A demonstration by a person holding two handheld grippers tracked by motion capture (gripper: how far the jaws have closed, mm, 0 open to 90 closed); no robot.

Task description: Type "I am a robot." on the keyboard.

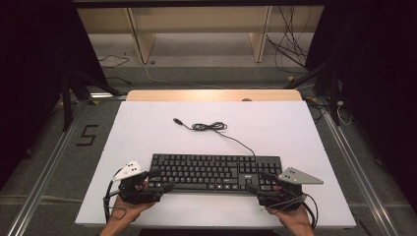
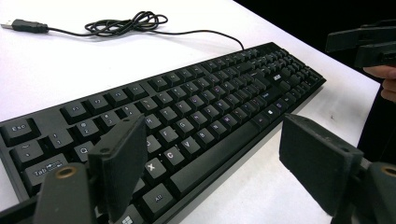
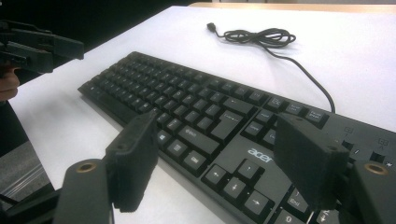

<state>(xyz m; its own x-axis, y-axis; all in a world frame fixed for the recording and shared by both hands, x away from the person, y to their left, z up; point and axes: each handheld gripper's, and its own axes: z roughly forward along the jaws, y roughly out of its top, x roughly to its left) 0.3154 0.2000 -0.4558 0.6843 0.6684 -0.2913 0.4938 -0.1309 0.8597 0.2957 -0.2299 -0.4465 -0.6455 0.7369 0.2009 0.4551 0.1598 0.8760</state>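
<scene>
We saw a black keyboard (image 1: 216, 172) lying flat near the front edge of a white table (image 1: 147, 128), its long side running left to right. From its back edge a thin black cable (image 1: 231, 137) ran out across the bare tabletop, gathered into a loose tangle behind the keyboard and ended in a USB plug (image 1: 177, 120) lying well apart from the keys. Nothing else sat on the white surface, so nothing lay between the tools and the keyboard.

The left gripper (image 1: 161, 181) hovered at the keyboard's left end. In the left gripper view its jaws stood wide apart, one over the left-hand keys and the other over bare table in front of the keyboard, and they held nothing. The right gripper (image 1: 259, 183) sat at the right end, its jaws likewise spread wide and empty, straddling the front corner near the arrow keys. Each carried a grey three-cornered plate on top, and each jaw ended in a flat, matte black pad.

The keys were low, square, matte plastic with white legends: we could read "Esc", "Tab", "Alt", "X", "C" and "V" in the left gripper view, and the brand "acer" (image 3: 259, 155) above the arrow keys in the right gripper view. On the dark floor (image 1: 74, 162) left of the table, tape formed a figure "5" (image 1: 87, 135). Beyond the table stood pale wooden furniture legs (image 1: 140, 39) with loose wires around them.
</scene>
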